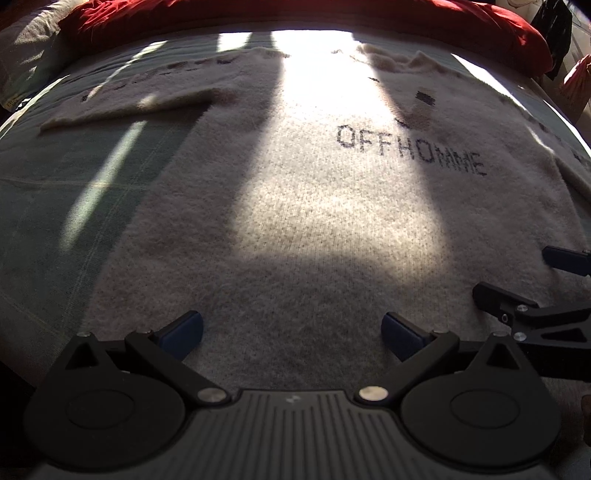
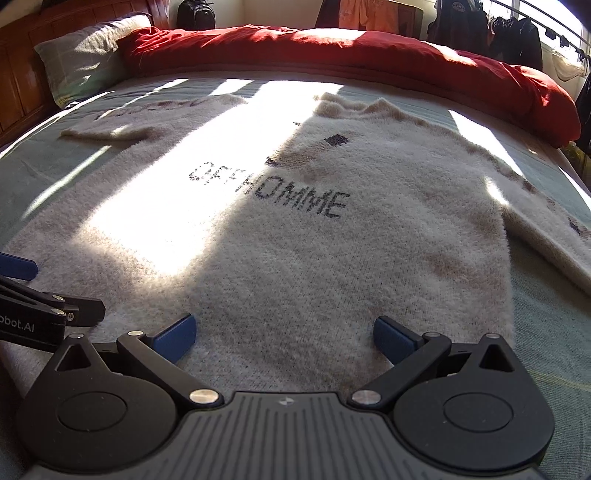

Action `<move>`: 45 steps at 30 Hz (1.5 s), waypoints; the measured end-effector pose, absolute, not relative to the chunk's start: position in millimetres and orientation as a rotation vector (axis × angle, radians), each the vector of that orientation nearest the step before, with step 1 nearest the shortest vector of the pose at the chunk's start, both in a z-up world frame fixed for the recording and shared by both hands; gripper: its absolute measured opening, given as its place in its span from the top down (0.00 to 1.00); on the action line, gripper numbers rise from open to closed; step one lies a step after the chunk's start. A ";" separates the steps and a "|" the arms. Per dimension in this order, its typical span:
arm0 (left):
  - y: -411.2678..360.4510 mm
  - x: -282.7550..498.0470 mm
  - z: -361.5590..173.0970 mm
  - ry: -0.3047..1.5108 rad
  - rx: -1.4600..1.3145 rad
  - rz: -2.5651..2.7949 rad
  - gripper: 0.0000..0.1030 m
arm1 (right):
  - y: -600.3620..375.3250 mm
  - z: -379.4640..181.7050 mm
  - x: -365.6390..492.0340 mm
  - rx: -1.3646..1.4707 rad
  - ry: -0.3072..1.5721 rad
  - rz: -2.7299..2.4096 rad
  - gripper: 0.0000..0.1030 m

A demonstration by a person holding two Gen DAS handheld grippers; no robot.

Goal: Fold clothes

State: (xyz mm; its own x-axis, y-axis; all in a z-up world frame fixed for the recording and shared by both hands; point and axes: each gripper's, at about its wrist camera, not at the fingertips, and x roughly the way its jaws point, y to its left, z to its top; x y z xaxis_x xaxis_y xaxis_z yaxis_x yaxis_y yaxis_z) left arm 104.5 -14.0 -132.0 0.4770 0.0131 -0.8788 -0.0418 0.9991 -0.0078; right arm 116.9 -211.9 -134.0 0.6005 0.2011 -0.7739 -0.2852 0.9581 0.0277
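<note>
Across the pale green bed cover (image 2: 44,173) lay a cream, fuzzy knitted sweater (image 2: 295,251), spread flat with its front side up. Dark knitted lettering reading "OFFHOMME" (image 1: 410,149) crossed the chest, and a small dark rectangular mark (image 2: 336,139) sat above it near the neckline. One sleeve (image 1: 140,99) extended sideways toward the left edge of the bed; the other sleeve (image 2: 546,229) ran out toward the right edge. The hem of the sweater was nearest to both cameras, and the collar pointed toward the far side of the bed.

Both devices sat over the hem area, side by side. The left tongs (image 1: 291,332) were spread wide apart, with the blue fingertips (image 1: 183,332) resting at or just above the knit; contact could not be confirmed. Nothing was held between them. The right tongs (image 2: 284,338) were likewise spread wide and held nothing, positioned near the right-hand hem corner of the sweater. In the left wrist view, the right tongs appeared at the right frame edge, just beside the left device.

A rumpled red duvet (image 2: 369,51) lay bunched along the far side of the bed. A grey-green pillow (image 2: 81,62) rested against the brown wooden headboard (image 2: 18,74) at far left. Dark garments (image 2: 517,33) hung near the window at far right. Strong sunlight bands and hard shadows crossed the sweater and the bed cover.
</note>
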 end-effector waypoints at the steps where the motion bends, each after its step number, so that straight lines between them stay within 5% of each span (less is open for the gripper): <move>1: -11.3 102.1 -132.6 1.074 -0.031 0.021 0.01 | -212.7 -133.5 113.5 -0.100 0.896 0.270 0.00; 15: 22.0 102.8 -116.3 0.870 -0.089 -0.182 0.01 | -225.9 -118.0 73.2 0.012 0.914 0.093 0.00; 31: 35.6 95.9 -138.2 0.874 -0.101 -0.254 0.01 | -236.9 -137.6 73.3 0.073 0.945 0.047 0.00; 38: 79.5 140.7 -108.6 0.860 -0.305 -0.256 0.06 | -239.9 -121.1 88.1 0.147 0.935 0.070 0.00; 45: 193.0 189.3 -115.4 0.766 -0.705 -0.081 0.22 | -220.3 -108.6 111.3 0.170 0.904 0.123 0.00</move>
